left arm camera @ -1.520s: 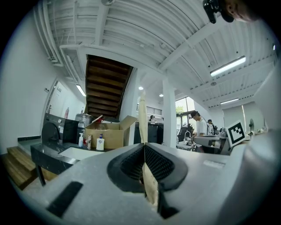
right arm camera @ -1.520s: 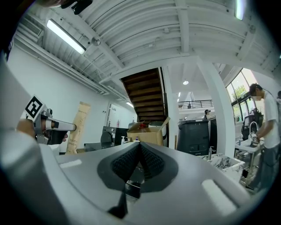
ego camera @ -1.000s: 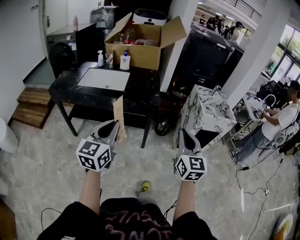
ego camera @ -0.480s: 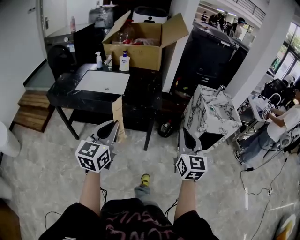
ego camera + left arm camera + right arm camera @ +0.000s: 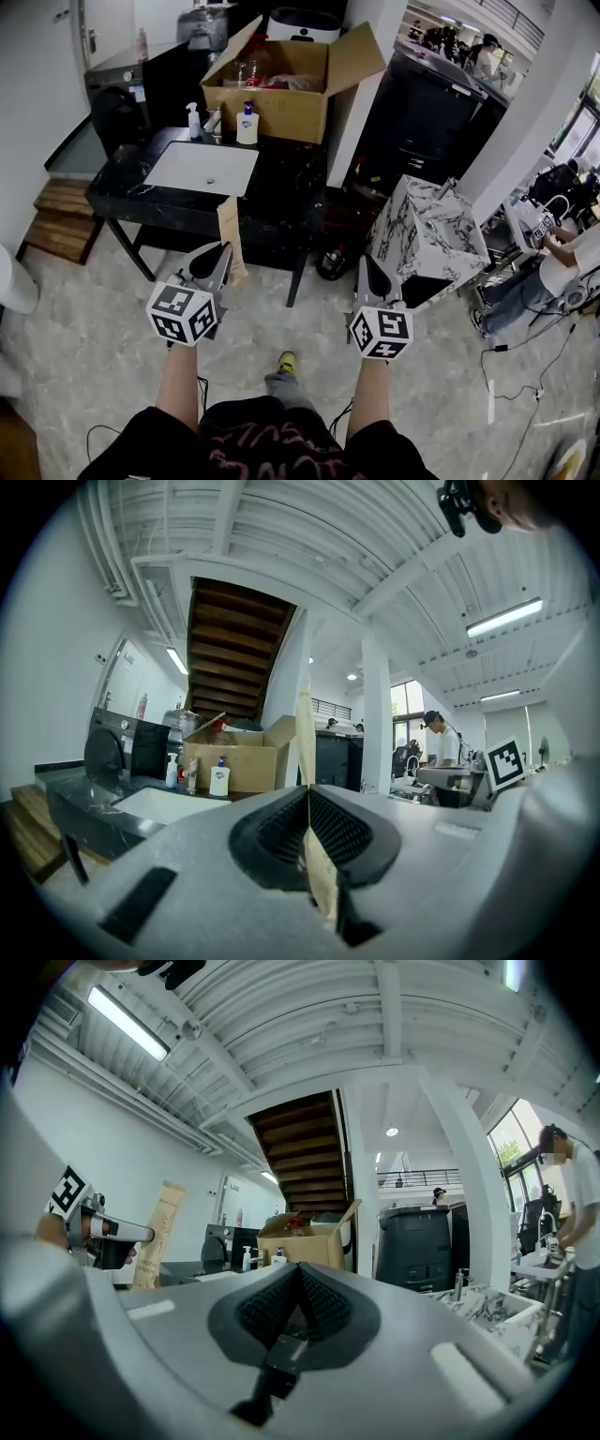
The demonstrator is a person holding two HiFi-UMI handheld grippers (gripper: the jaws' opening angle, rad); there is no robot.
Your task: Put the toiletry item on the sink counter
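Gripping the flat tan toiletry packet [image 5: 228, 220] near its lower end, your left claw [image 5: 218, 253] has both jaws pressed onto the paper. In the left gripper view the packet [image 5: 304, 733] shows edge-on, rising upright out of the closed left claw [image 5: 307, 794]. The right gripper view catches it from the side as a tall tan strip [image 5: 157, 1232]. Your right claw [image 5: 373, 274] has its jaws together with nothing between them, as its own view confirms [image 5: 298, 1274].

The packet is in the air over the floor [image 5: 84, 347], held out in front of you and not touching the black sink counter [image 5: 281, 178]. On that counter the white basin [image 5: 202, 167] sits to the left. A spray bottle [image 5: 192, 120] and a soap bottle [image 5: 247, 124] stand at the back edge, just in front of the open cardboard box [image 5: 281, 103].

Compared with a second ago, both claws sit at almost the same spots in the head view, and the grip on the packet is unchanged. The surroundings have shifted instead. The counter and box fill a little more of the view, and the marbled cabinet [image 5: 427, 234] to the right looks larger and nearer. The person [image 5: 562, 267] at the far right has slid almost out of the picture. Your yellow shoe [image 5: 286, 361] has moved a little between your arms.
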